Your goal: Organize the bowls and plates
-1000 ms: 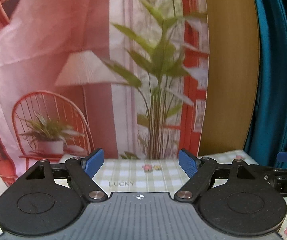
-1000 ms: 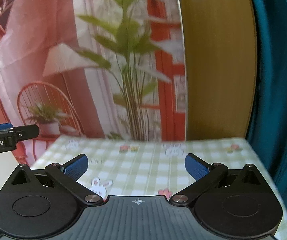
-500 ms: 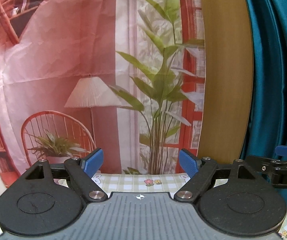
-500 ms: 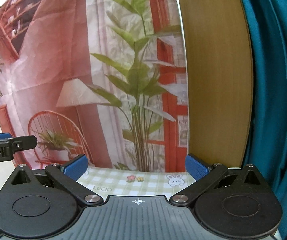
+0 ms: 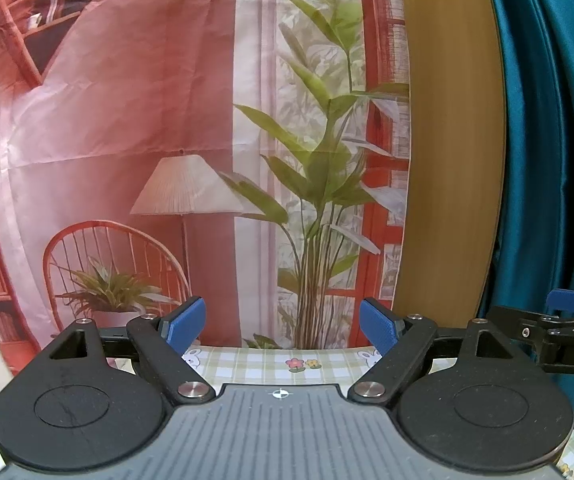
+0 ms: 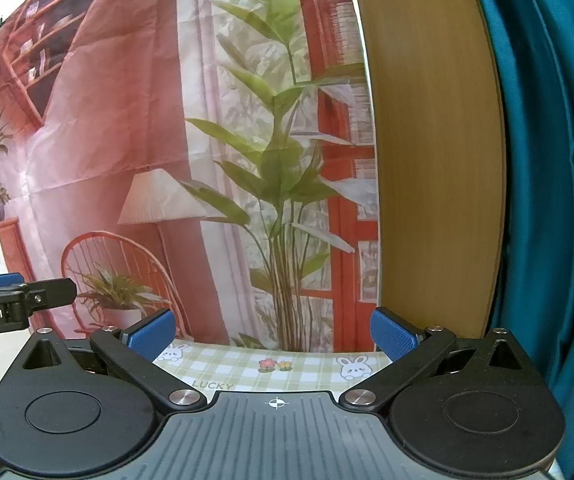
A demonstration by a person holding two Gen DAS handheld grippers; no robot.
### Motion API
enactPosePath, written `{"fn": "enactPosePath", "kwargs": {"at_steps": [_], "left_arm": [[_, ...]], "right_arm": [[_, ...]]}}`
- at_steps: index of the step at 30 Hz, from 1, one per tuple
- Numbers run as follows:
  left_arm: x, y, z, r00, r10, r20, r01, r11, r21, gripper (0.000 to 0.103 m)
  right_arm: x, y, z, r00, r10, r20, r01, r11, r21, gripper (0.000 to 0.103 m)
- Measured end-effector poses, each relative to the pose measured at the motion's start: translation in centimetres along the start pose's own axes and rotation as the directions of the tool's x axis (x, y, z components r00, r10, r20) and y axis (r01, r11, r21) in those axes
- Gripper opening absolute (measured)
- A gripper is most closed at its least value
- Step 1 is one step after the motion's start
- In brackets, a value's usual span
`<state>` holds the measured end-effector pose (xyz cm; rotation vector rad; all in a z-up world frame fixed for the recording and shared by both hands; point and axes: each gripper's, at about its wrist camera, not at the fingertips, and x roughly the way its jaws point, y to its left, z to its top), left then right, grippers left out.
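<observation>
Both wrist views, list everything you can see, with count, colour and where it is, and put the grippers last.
Tablecloth: one, green and white check with bunnies, flowers and the word LUCKY, just ahead of both grippers.
Printed backdrop: one, pink and red room scene with lamp, chair and plants, hanging behind the table.
Wooden panel: one, yellow-brown, upright to the right of the backdrop.
Curtain: one, teal, far right.
Plates and bowls: none in view.
Left gripper: one, black with blue pads, jaws open, nothing between them.
Right gripper: one, black with blue pads, jaws open, nothing between them.
</observation>
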<state>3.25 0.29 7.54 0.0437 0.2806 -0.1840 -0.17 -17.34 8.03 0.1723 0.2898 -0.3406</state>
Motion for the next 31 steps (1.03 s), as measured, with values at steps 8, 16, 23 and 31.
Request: {"fn": "enactPosePath", "kwargs": {"at_steps": [8,16,23,31], "left_arm": [[0.05,0.25,0.01,1.000,0.007,-0.004,-0.007,1.000,-0.008,0.086],[0.00,0.38,0.11,1.000,0.010,-0.003,-0.010,1.000,-0.016,0.086],[-0.09,0.32,-0.07,1.000,0.017,-0.001,-0.017,1.000,-0.016,0.086],[-0.19,0.36,-0.03,1.000,0.020,0.004,-0.020,1.000,-0.014,0.086]], "right_arm": [[-0.02,0.05,0.05,1.000,0.000,0.001,0.000,1.000,0.000,0.103],[-0.18,-0.08,0.16,1.000,-0.004,0.000,0.004,1.000,0.003,0.103],[-0.18,-0.13,0.19,1.000,-0.004,-0.001,0.004,1.000,0.002,0.103],[-0.17,-0.56,0.45,1.000,-0.011,-0.008,0.011,1.000,0.011,0.103]]}}
